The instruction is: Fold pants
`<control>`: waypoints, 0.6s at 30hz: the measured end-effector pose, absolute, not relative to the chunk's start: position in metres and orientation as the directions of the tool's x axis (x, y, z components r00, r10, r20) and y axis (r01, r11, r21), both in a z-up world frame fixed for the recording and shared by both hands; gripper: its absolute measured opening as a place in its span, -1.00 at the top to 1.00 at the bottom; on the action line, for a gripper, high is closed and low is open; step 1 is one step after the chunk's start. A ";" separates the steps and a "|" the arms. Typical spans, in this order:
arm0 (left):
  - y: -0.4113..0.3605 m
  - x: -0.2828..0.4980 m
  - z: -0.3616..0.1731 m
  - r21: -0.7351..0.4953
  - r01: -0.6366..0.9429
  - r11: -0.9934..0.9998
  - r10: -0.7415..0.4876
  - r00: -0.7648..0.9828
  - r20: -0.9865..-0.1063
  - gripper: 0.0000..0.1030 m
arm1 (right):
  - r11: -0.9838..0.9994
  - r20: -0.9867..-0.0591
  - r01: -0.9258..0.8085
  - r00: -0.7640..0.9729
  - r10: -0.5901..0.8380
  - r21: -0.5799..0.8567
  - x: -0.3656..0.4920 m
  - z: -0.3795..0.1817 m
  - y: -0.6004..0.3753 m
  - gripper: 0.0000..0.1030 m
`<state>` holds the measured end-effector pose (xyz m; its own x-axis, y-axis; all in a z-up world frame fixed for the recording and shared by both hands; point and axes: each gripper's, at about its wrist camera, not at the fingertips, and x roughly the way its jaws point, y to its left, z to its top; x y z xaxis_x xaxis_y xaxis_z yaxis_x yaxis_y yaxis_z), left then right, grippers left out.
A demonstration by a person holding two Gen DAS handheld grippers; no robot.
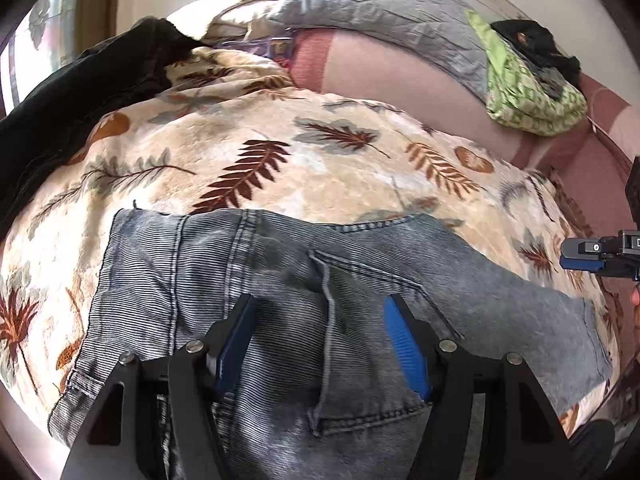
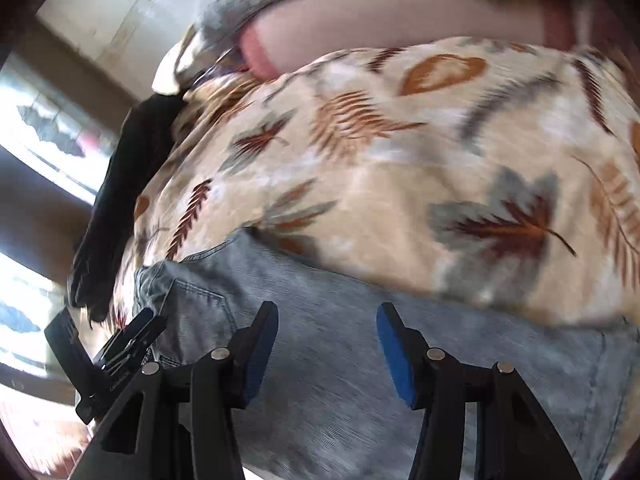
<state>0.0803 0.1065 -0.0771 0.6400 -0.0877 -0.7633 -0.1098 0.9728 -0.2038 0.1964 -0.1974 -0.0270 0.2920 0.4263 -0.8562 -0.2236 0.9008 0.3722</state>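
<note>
Grey-blue jeans lie folded on a cream blanket with a leaf print. A back pocket and the waistband face up. My left gripper is open just above the pocket area, its blue pads either side of a fabric ridge, holding nothing. The right gripper shows at the right edge of that view, past the jeans' right end. In the blurred right wrist view, my right gripper is open and empty over the jeans, with the left gripper at lower left.
A dark garment lies at the blanket's far left. A grey quilted pillow, a green patterned cloth and a black item rest on the pink sheet behind. A bright window is at left.
</note>
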 end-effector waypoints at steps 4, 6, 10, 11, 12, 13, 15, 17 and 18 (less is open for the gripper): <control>0.125 0.082 -0.096 -0.271 -0.137 0.953 -0.131 0.620 -0.774 -0.30 | 0.896 -0.900 -0.348 0.231 0.369 0.277 0.237 -0.044 -0.107 -0.08; 0.124 0.081 -0.096 -0.262 -0.121 0.957 -0.133 0.621 -0.772 -0.30 | 0.901 -0.927 -0.375 0.210 0.311 0.217 0.252 -0.060 -0.080 -0.04; 0.122 0.079 -0.096 -0.251 -0.090 0.964 -0.142 0.623 -0.769 -0.30 | 0.905 -0.957 -0.390 0.155 0.245 0.169 0.272 -0.088 -0.055 0.10; 0.123 0.079 -0.096 -0.258 -0.089 0.962 -0.148 0.624 -0.767 -0.30 | 0.902 -0.959 -0.397 0.146 0.242 0.167 0.274 -0.093 -0.051 0.34; 0.124 0.079 -0.096 -0.264 -0.089 0.960 -0.153 0.624 -0.766 -0.30 | 0.896 -0.961 -0.413 0.140 0.237 0.160 0.274 -0.095 -0.046 0.71; 0.125 0.079 -0.096 -0.266 -0.088 0.960 -0.156 0.623 -0.766 -0.30 | 0.891 -0.967 -0.437 0.149 0.205 0.122 0.271 -0.095 -0.041 0.82; 0.126 0.079 -0.096 -0.275 -0.091 0.957 -0.161 0.621 -0.767 -0.30 | 0.870 -0.973 -0.490 0.173 0.153 0.049 0.264 -0.094 -0.031 0.90; 0.126 0.079 -0.096 -0.279 -0.096 0.955 -0.163 0.619 -0.769 -0.30 | 0.863 -0.966 -0.504 0.231 0.116 -0.017 0.261 -0.087 -0.028 0.90; 0.126 0.080 -0.096 -0.281 -0.098 0.955 -0.163 0.617 -0.770 -0.30 | 0.862 -0.959 -0.506 0.261 0.106 -0.043 0.260 -0.083 -0.028 0.91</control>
<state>0.0797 0.1259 -0.0961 0.6174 -0.1633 -0.7695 -0.0976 0.9548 -0.2809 0.2597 -0.0280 -0.0833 0.2615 0.1061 -0.9594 -0.5057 0.8617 -0.0425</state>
